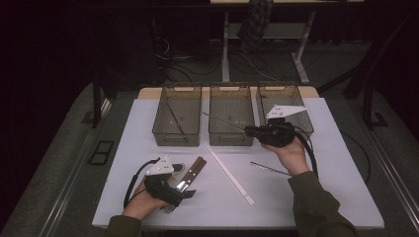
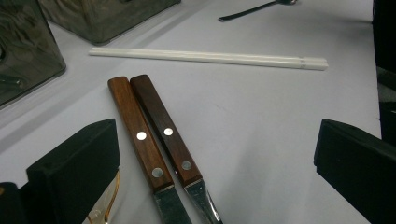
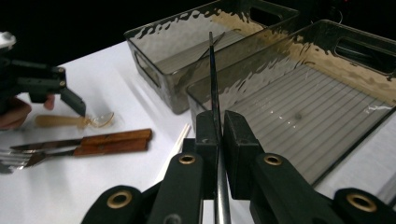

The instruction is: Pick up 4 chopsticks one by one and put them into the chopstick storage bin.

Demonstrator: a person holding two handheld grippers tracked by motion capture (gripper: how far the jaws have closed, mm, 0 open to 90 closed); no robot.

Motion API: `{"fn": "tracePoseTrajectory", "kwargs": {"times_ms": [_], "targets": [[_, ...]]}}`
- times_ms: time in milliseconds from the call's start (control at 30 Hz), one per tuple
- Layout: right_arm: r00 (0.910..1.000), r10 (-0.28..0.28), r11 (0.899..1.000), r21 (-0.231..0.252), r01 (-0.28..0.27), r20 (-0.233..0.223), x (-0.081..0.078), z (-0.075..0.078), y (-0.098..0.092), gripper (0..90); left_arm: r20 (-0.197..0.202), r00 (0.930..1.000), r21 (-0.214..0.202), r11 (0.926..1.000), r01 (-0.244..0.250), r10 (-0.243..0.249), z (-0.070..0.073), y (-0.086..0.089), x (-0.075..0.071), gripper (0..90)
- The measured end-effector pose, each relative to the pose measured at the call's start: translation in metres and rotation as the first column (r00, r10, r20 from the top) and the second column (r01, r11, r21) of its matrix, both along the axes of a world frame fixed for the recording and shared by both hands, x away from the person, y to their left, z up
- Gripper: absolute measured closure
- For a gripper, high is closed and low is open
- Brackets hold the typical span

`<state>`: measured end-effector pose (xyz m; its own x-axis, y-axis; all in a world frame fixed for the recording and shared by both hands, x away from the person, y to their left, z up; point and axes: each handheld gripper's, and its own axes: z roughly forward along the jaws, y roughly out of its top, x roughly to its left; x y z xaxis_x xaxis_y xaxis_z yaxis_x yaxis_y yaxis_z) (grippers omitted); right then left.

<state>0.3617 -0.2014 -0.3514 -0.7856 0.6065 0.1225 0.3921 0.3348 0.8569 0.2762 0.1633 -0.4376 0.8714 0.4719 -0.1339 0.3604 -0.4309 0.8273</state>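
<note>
Chopstick (image 3: 213, 88), a thin dark metal one, is clamped between the jaws of the right tongs (image 3: 216, 135), and these are closed tightly on it. In the high view the right tongs (image 1: 257, 131) hang just at the near right corner of the middle bin (image 1: 230, 140), and the stick (image 1: 225, 122) runs from them to the far left, over the inside of that bin. So its long axis lies slanted across the bin, not along it.

The left bin (image 1: 170, 139) already holds one dark stick (image 1: 174, 118), which lies nearly along the bin's length. If the held one belongs with it, I judge that the coming move must carry it further to the left, past the wall between the two bins, and turn it so that it points from near to far.

The left tongs (image 1: 190, 193) rest low at the near left of the bench (image 1: 346, 173), well apart from the bins, with jaws standing wide and nothing between the pads. In front of them lie two wooden-handled knives (image 2: 156, 140) side by side, touching, and beyond them a pair of white chopsticks (image 2: 210, 58). The right hand (image 1: 291, 153) is clearly the nearer one to the bins. A metal spoon (image 1: 269, 169) lies on the bench near the right forearm.
</note>
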Motion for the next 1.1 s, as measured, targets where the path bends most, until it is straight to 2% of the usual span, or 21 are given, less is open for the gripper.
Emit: {"fn": "tracePoseTrajectory", "kwargs": {"times_ms": [333, 733, 1100], "targets": [[0.9998, -0.018, 1.000, -0.010, 0.018, -0.001, 0.023, 0.006, 0.028, 84.7, -0.002, 1.0000, -0.001, 1.0000, 0.000, 0.000, 0.000, 0.000, 0.000, 0.0], [0.9967, -0.073, 0.997, -0.015, 0.072, -0.036, 0.053, 0.009, 0.067, 84.6, -0.006, 1.0000, -0.005, 1.0000, -0.002, 0.002, 0.001, 0.001, 0.001, 0.0], [0.9932, -0.109, 0.991, -0.078, 0.105, -0.041, 0.081, 0.007, 0.112, 84.6, -0.002, 1.0000, -0.010, 0.9999, -0.001, 0.001, 0.002, 0.002, 0.001, 0.0]]}}
